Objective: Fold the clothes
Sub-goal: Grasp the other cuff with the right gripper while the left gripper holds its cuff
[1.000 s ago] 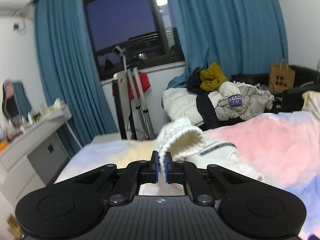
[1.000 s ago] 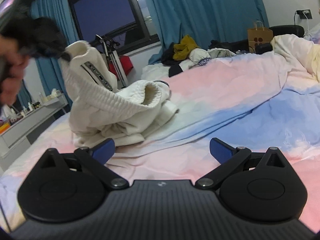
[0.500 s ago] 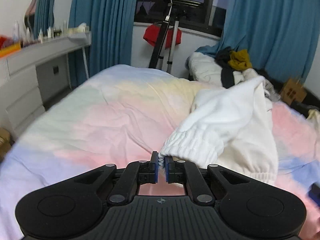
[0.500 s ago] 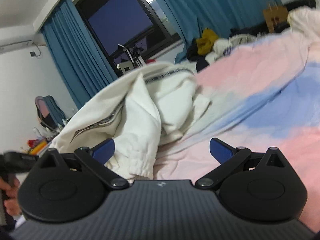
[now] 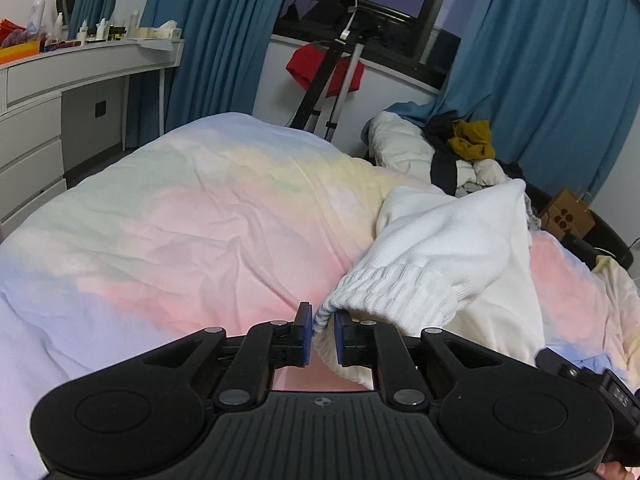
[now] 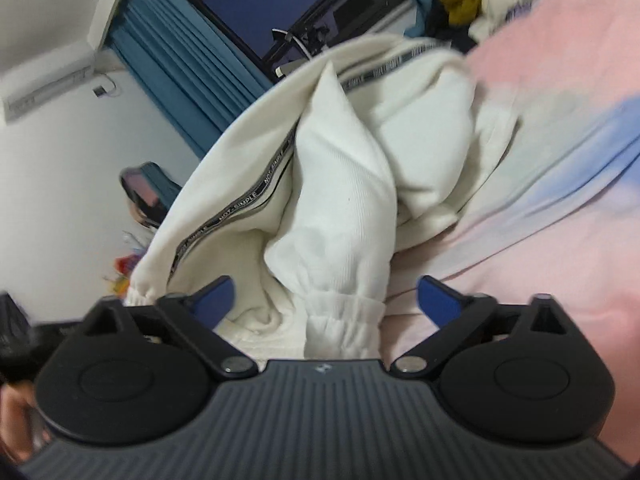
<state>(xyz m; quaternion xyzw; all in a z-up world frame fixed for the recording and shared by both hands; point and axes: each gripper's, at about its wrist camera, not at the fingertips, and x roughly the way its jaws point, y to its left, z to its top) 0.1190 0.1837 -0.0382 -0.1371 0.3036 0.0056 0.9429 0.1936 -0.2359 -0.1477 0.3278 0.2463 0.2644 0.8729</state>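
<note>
Your left tool [image 5: 322, 330]: clamped on sweater cuff [image 5: 384, 292] | Your right tool [image 6: 324, 300]: spread wide, jaws just closing around second cuff [image 6: 344, 328], not gripping.

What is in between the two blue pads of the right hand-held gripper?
In the right wrist view, the white sweater's ribbed cuff sits between them, untouched.

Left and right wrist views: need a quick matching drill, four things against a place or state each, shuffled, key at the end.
Things:
1. white ribbed-cuff knit garment
2. red cloth
3. mustard-yellow garment
4. brown paper bag

Places or states:
A. on top of the clothes pile beside the teal curtain
B. cuff between the left gripper's jaws
C. hanging on the rack under the window
D. beyond the far edge of the pastel bed

Pairs: 1-B, 2-C, 3-A, 4-D
</note>
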